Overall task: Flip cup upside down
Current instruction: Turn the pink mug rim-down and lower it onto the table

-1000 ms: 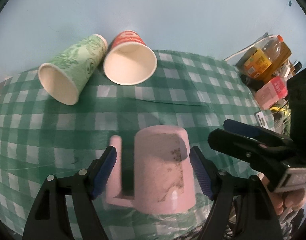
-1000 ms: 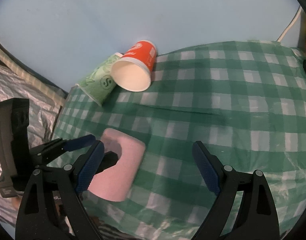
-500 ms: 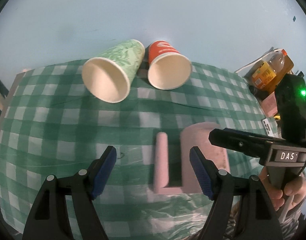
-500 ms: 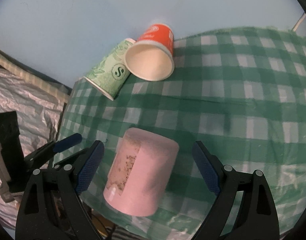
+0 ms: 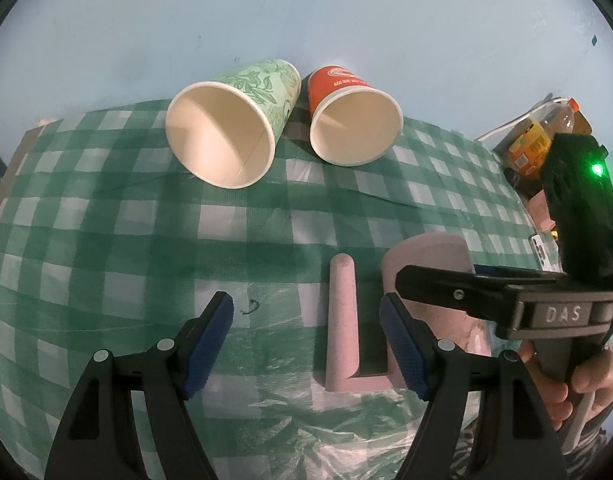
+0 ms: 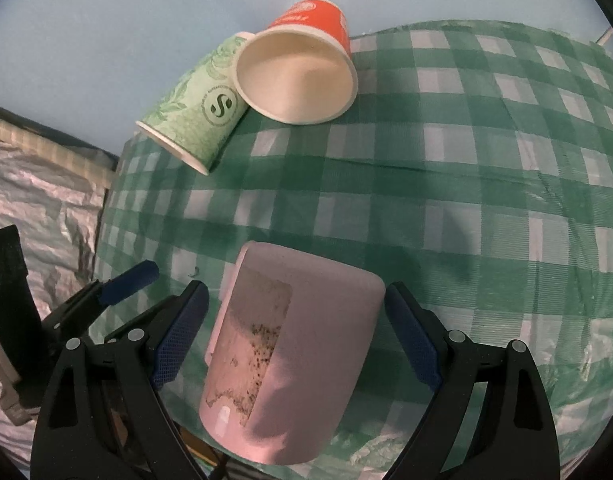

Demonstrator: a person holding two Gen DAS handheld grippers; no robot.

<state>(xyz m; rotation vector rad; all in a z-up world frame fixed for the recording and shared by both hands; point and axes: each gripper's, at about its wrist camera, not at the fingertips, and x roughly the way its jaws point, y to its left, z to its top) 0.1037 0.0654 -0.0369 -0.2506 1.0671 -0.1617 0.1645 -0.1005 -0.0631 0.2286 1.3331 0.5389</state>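
A pink mug (image 6: 290,356) stands upside down on the green checked tablecloth (image 6: 486,184) near the front edge, with a stained patch on its side. My right gripper (image 6: 296,340) is open with its jaws on either side of the mug, apart from it. In the left wrist view the mug (image 5: 426,252) is partly hidden behind the right gripper, and its handle (image 5: 340,320) points toward me. My left gripper (image 5: 306,340) is open and empty, left of the mug body, with the handle between its fingers.
A green leaf-print paper cup (image 5: 234,132) and a red paper cup (image 5: 350,120) lie on their sides at the back of the table by the blue wall. Bottles and boxes (image 5: 542,140) stand at the right. Crinkled silver sheeting (image 6: 38,200) lies left of the table.
My left gripper has moved left off the mug, which it straddled a second ago. My right gripper has moved in until its jaws straddle the mug.
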